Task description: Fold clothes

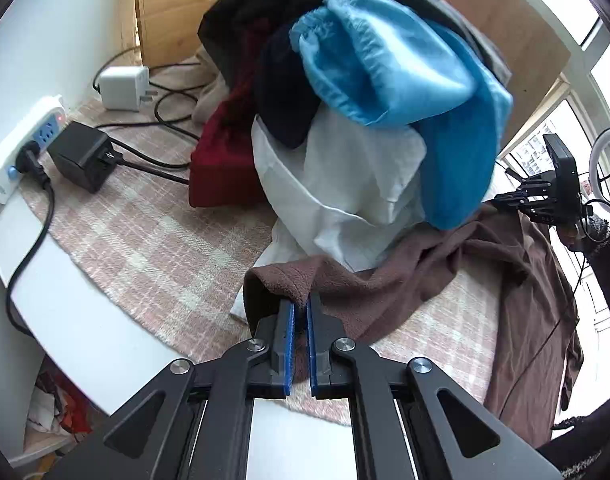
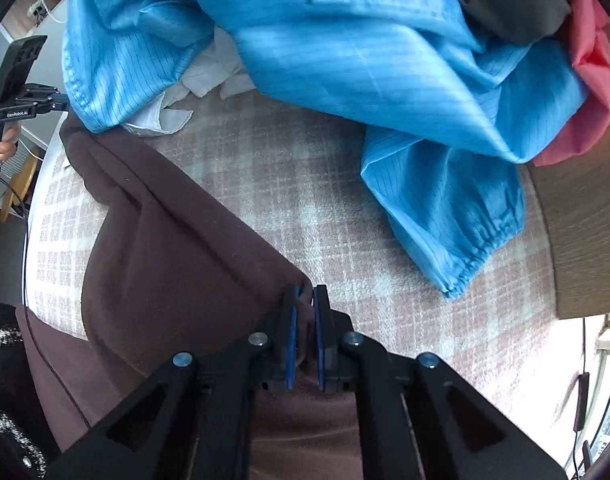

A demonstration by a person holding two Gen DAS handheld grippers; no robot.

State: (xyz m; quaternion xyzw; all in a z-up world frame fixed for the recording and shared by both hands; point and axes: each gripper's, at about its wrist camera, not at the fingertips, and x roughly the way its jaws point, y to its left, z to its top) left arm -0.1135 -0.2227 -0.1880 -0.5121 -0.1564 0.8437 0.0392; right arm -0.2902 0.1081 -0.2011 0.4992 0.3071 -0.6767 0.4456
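Note:
A brown fleece garment (image 1: 417, 280) lies stretched across the pink plaid cloth (image 1: 145, 248) on the table. My left gripper (image 1: 301, 308) is shut on one corner of it. My right gripper (image 2: 305, 300) is shut on another corner of the brown garment (image 2: 177, 248). The right gripper also shows in the left wrist view (image 1: 505, 200) at the far right. The left gripper shows small in the right wrist view (image 2: 63, 98) at the far left. The garment sags between them and part hangs over the table's front edge.
A pile of clothes sits behind: a blue jacket (image 1: 405, 80), a white garment (image 1: 345, 184), a dark red one (image 1: 221, 160), a pink one (image 2: 589, 80). A power strip (image 1: 21, 148), adapters (image 1: 85, 156) and cables lie at left. A wooden board (image 1: 169, 4) stands behind.

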